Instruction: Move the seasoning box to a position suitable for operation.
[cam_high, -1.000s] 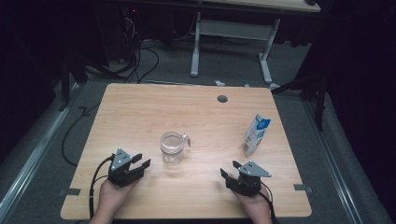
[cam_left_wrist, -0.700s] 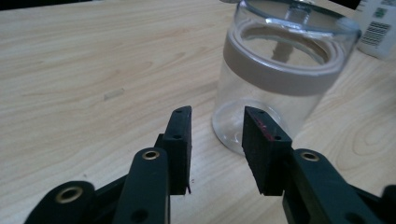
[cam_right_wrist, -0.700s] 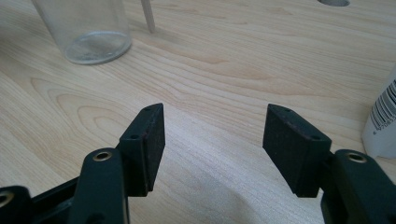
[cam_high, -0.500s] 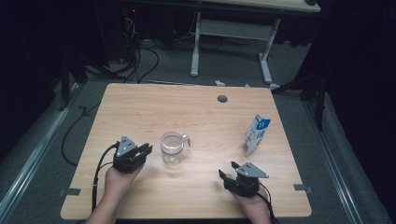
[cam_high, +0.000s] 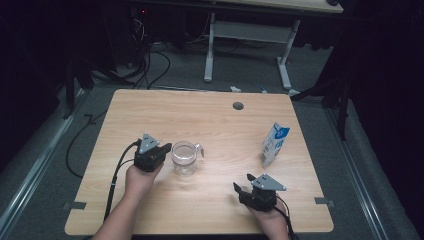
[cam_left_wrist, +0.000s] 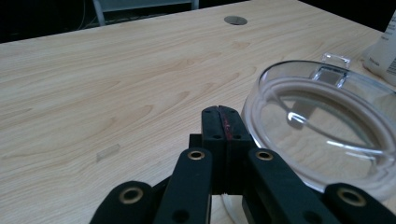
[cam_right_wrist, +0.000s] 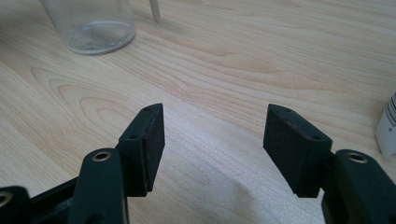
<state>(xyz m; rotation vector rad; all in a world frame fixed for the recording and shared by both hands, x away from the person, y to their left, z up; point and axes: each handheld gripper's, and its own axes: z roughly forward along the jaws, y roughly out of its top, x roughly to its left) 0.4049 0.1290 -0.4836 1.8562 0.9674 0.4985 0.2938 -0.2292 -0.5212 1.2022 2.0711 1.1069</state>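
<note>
Clear glass cup (cam_high: 185, 158) standing upright mid-table (cam_high: 215, 122). Left gripper (cam_high: 166, 148) sitting just left of cup, almost touching its rim, jaws pressed together, gripping nothing. Right gripper (cam_high: 242, 183) hovering near-right of cup, jaws spread wide, empty. Milk carton (cam_high: 274, 145) standing right of cup.

Grey floor (cam_high: 45, 150), cables (cam_high: 150, 60), dark room
</note>
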